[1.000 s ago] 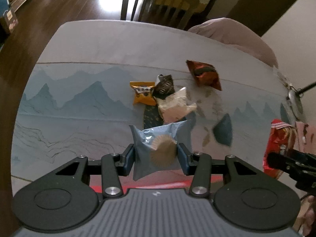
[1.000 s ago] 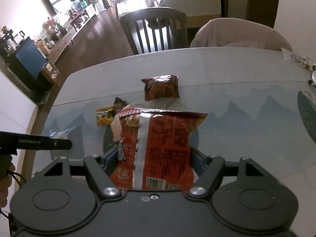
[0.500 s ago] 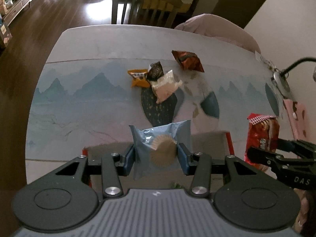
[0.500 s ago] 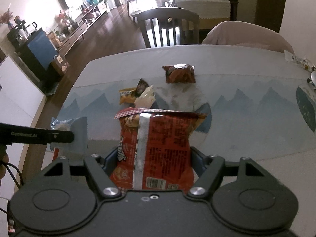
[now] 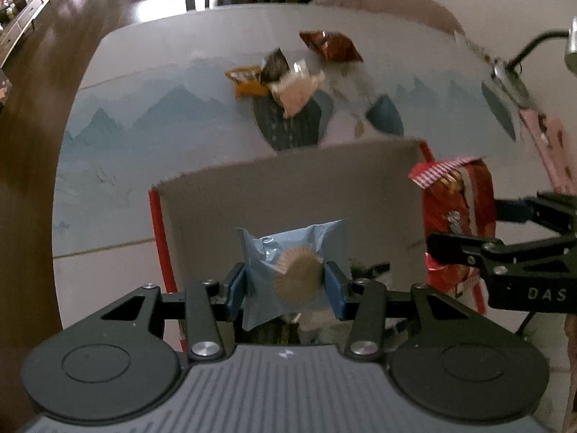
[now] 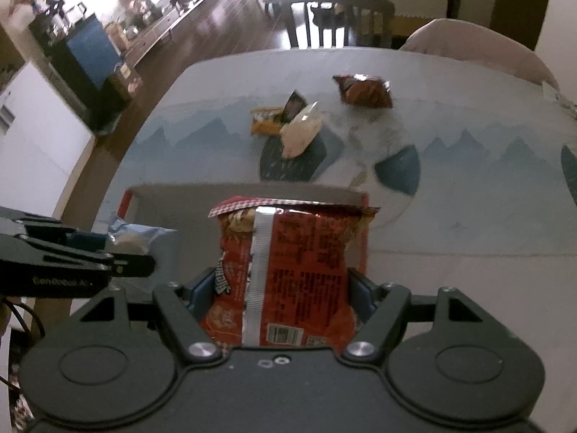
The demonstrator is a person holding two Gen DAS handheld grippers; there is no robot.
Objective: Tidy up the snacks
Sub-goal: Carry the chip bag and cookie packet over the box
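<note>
1. Left gripper: blue pads clamped on either side of a pale blue packet with a round, fluted cake showing through the wrapper. Packet hangs over the inside of an open cardboard box with red outer edges.
2. Right gripper: fingers set fairly wide, holding a red snack bag by its sides, back seam and barcode facing the camera. Bag sits above the box's near side, just beside the right wall as the left wrist view shows it.
3. Box stands at the near edge of the table, which carries a blue mountain-print cover.
4. Dark items lie in the bottom of the box below the blue packet; too shadowed to tell what they are.
5. Loose on the table beyond the box: an orange packet, a dark brown packet and a pale pink packet, all touching in a cluster. A red-brown packet lies a little apart, further back.
6. Both grippers side by side, close, each visible in the other's view.
7. Wooden chair beyond the far table edge.
</note>
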